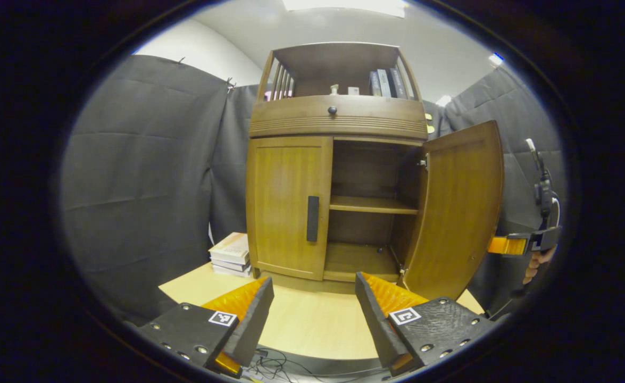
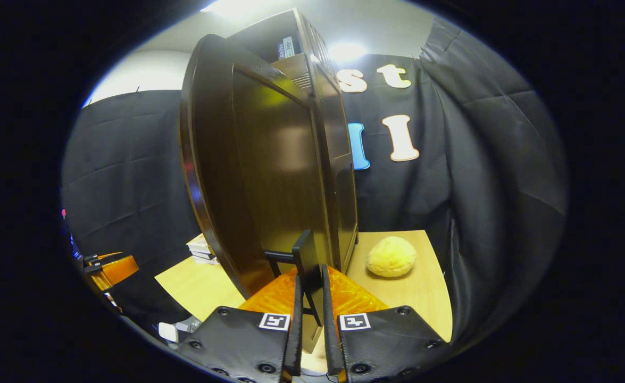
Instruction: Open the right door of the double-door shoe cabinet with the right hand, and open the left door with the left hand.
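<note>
The wooden shoe cabinet (image 1: 339, 119) stands on a light table. Its left door (image 1: 285, 205) is closed, with a black vertical handle (image 1: 313, 218) at its inner edge. The right door (image 1: 458, 213) is swung wide open, showing inner shelves (image 1: 371, 205). My left gripper (image 1: 313, 282) is open, low in front of the cabinet and short of the left door's handle. My right gripper (image 2: 309, 290) is shut on the right door's black handle (image 2: 306, 252), against the door's outer face (image 2: 269, 175). The right gripper (image 1: 525, 243) and a hand also peek out past the open door's edge.
A stack of books (image 1: 231, 254) lies on the table (image 1: 312, 324) left of the cabinet. A yellow bun-like lump (image 2: 391, 256) sits on the table to the cabinet's right. A drawer with a knob (image 1: 332, 110) and a shelf of books (image 1: 384, 82) top the cabinet. Black cloth walls surround it.
</note>
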`<state>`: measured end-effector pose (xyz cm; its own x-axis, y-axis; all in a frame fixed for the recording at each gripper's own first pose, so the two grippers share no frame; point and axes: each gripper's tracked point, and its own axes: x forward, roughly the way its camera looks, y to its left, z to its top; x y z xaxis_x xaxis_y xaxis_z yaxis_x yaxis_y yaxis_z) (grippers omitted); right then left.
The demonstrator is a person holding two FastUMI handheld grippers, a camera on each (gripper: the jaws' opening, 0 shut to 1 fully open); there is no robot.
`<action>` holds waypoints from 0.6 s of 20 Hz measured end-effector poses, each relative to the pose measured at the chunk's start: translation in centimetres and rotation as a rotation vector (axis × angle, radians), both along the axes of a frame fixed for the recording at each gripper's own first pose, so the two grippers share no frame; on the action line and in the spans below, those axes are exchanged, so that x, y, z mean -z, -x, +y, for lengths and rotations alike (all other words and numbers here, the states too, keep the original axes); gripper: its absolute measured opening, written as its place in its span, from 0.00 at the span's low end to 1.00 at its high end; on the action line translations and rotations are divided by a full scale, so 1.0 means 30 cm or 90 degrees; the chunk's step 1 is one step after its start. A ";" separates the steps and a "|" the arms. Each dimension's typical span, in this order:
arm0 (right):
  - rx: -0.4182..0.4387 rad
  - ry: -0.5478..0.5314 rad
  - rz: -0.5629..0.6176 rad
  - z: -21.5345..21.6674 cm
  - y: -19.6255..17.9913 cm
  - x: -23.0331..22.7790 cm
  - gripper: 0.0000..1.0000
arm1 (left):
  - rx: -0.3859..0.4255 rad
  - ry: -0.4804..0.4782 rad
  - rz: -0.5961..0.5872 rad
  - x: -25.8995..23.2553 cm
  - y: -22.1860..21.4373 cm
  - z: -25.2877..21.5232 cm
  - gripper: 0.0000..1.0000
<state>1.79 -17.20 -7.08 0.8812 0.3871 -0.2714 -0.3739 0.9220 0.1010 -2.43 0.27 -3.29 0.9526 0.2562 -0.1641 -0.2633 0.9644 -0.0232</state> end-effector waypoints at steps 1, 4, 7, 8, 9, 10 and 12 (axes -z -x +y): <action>0.010 -0.002 0.005 -0.008 0.015 0.005 0.16 | -0.001 0.005 -0.005 -0.001 -0.007 -0.005 0.89; 0.055 0.015 0.014 -0.035 0.074 0.021 0.17 | -0.005 0.010 -0.012 -0.008 -0.014 0.000 0.89; 0.121 0.054 -0.004 -0.080 0.149 0.005 0.17 | 0.011 0.009 -0.014 -0.007 -0.018 0.001 0.90; 0.137 0.054 -0.003 -0.076 0.171 0.000 0.16 | 0.019 0.009 -0.013 -0.007 -0.019 -0.001 0.90; 0.148 0.050 -0.003 -0.058 0.199 -0.007 0.07 | 0.027 0.009 -0.012 -0.007 -0.022 -0.003 0.90; 0.160 0.050 -0.007 -0.037 0.224 -0.015 0.16 | 0.036 0.008 -0.012 -0.008 -0.022 -0.006 0.90; 0.179 0.047 -0.024 0.022 0.252 -0.043 0.16 | 0.052 0.009 -0.012 -0.010 -0.021 -0.010 0.89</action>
<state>-5.77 -16.53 -5.78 0.9612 0.1069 -0.2544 -0.1052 0.9942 0.0202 -1.80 -0.04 -2.99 0.9734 0.1748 -0.1481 -0.1826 0.9823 -0.0409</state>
